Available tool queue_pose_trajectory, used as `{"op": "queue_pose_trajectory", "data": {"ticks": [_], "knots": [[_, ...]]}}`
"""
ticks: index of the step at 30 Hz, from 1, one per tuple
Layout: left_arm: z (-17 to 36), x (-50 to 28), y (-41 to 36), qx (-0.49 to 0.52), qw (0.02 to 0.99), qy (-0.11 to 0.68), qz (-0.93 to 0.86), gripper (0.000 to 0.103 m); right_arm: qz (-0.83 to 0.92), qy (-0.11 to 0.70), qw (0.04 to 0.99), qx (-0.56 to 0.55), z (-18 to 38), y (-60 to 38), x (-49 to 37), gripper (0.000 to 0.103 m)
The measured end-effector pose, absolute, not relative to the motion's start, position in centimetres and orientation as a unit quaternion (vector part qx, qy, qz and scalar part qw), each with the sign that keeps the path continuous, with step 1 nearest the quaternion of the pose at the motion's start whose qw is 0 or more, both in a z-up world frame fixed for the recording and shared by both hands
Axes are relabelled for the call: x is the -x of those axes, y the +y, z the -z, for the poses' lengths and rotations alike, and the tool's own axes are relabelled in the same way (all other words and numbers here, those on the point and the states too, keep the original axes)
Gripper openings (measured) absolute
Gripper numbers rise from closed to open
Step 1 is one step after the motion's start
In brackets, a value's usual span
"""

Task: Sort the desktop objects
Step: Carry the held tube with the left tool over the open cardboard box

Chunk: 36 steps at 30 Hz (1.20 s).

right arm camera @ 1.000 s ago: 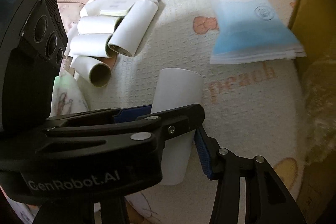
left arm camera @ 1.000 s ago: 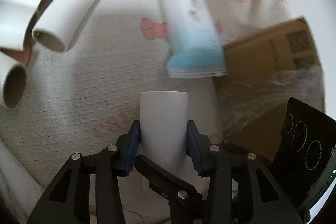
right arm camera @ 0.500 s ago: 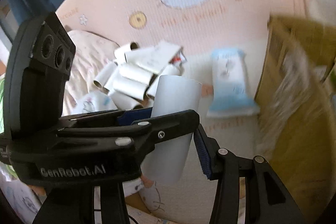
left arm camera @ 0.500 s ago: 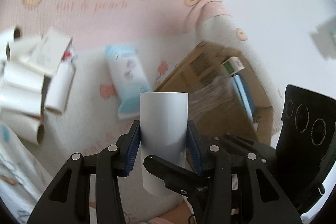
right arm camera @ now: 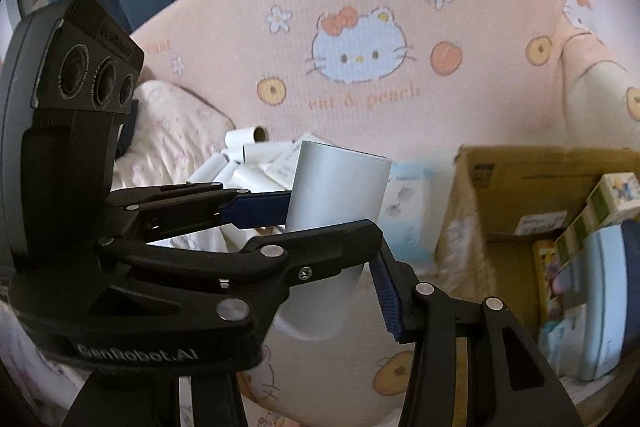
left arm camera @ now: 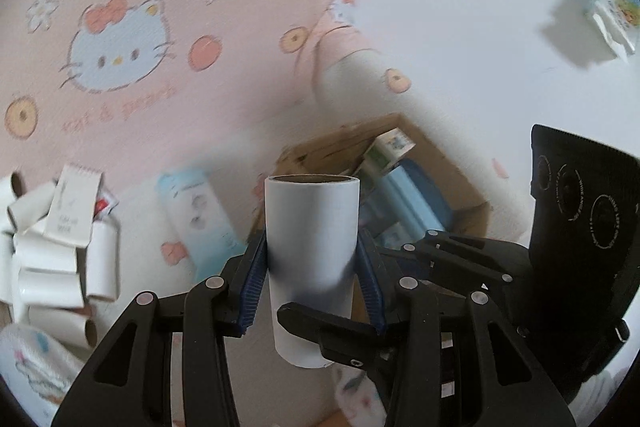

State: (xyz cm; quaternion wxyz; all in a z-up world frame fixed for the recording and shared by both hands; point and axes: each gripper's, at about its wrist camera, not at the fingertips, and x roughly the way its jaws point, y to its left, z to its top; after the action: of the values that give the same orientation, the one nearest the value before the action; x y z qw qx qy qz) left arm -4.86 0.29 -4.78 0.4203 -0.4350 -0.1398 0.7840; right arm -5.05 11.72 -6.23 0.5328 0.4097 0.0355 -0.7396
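- A white paper tube (left arm camera: 311, 247) is gripped by both claws at once: the left claw (left arm camera: 312, 259) is closed on its sides with its blue pads (left arm camera: 253, 279) pressed against it, and the right claw (right arm camera: 332, 247) is clamped across the same tube (right arm camera: 338, 187), one blue pad on either side.
- The tube is held in the air, upright in the left view and tilted in the right view, above a cartoon-printed bed sheet (right arm camera: 360, 7) – its open, brown-lined top end is seen in the left view.
- An open cardboard box (right arm camera: 520, 179) is seen to the right, standing on the sheet; the nearer wall is covered with crinkled clear film, blurred.
- Inside the box several things are packed: a small white carton with green and a cartoon print (right arm camera: 612, 195), a pale blue pack (right arm camera: 608, 291) beneath it, and a yellow printed item (right arm camera: 550, 279) at the left – the rest cannot be made out.
- The same box (left arm camera: 448, 163) is shown in the left view behind the tube, with the small carton (left arm camera: 390, 151) and a blue pack (left arm camera: 416, 203) inside.
- A pale blue wipes pack (left arm camera: 200, 215) lies on the sheet just left of the box.
- Further left, a heap of white paper tubes (left arm camera: 48, 267) is piled, with a white notepad (left arm camera: 74, 203) laid on top.
- A small printed packet (left arm camera: 612, 11) is seen apart at the upper right of the left view.
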Motion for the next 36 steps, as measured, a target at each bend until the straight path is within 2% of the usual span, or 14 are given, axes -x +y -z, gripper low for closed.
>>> {"op": "queue_pose_trajectory", "data": {"ticks": [13,22,28,36], "knots": [[1.3,5.6,6.8,0.422,0.462,-0.071,-0.777,0.047,0.756,0.014,0.525,-0.391,5.0,16.5,9.8,0.045],[1.1,7.4,11.6,0.46,0.492,-0.056,-0.737,0.047,0.746,-0.027,0.521,-0.412,6.4,19.7,13.5,0.043],[2.4,8.7,15.7,0.51,0.493,-0.011,-0.705,0.047,0.726,-0.041,0.511,-0.458,8.5,20.3,16.4,0.043],[5.8,11.4,18.0,0.612,0.484,-0.003,-0.626,0.047,0.695,-0.049,0.5,-0.514,11.0,20.2,18.3,0.043]]}}
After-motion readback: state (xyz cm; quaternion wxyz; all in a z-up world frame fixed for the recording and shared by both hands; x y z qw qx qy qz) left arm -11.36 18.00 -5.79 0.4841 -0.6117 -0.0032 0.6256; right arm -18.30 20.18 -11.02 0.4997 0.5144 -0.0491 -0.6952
